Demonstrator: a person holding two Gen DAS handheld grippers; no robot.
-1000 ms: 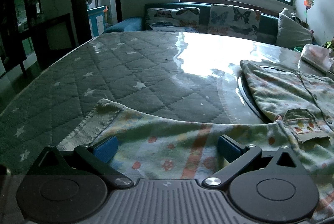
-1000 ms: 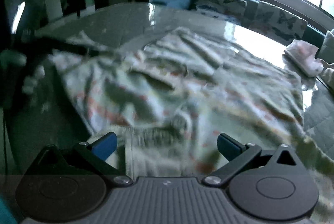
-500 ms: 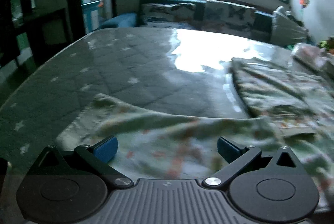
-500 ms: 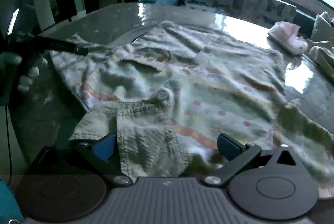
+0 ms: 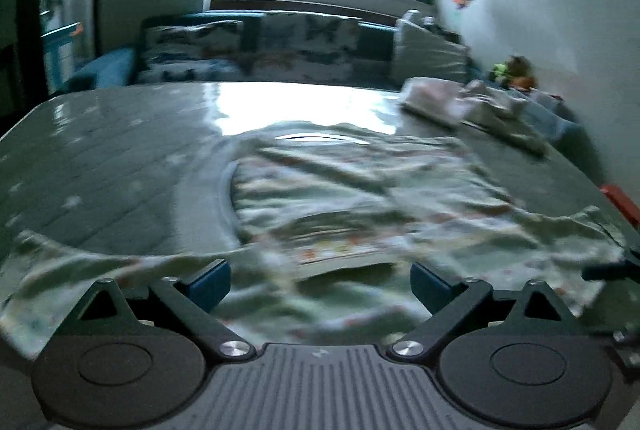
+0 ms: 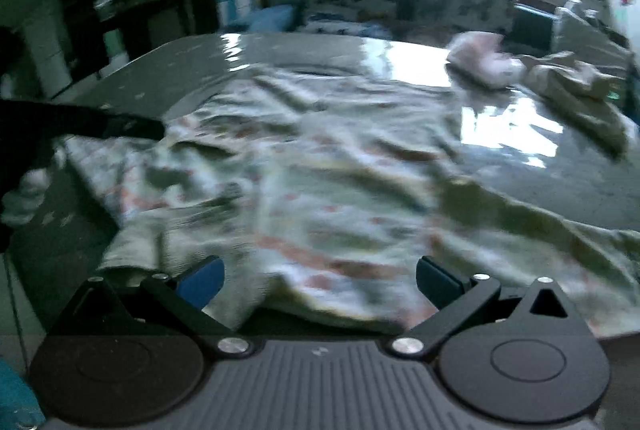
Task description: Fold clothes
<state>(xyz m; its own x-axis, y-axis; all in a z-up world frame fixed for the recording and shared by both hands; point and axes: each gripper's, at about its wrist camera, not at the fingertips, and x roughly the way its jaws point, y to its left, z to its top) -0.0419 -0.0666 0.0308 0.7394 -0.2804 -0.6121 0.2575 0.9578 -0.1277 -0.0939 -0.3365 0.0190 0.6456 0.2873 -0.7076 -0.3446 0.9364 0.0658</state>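
Left hand-held gripper (image 5: 320, 284): jaws set wide apart, just eased slightly inward; printed cloth lies loose between them, no pad seen pressing on it. Right hand-held gripper (image 6: 319, 280): jaws apart too, nothing clamped, the ribbed cuff (image 6: 132, 250) just beside its left pad.

The patterned shirt (image 6: 320, 169) is spread, rumpled, across the glossy tabletop (image 5: 120, 149). Beyond it, other garments (image 6: 560, 77) are heaped at the far right edge; a sofa (image 5: 280, 45) is seen under the window.

Risk, as judged: with the frames blurred and creases unsmoothed, only one layer may be pinched, and the fold skewed or the sleeve dragged.

Against the earlier frames, the left view is seen swung toward the shirt body, with its pocket now ahead; the right view is little changed.
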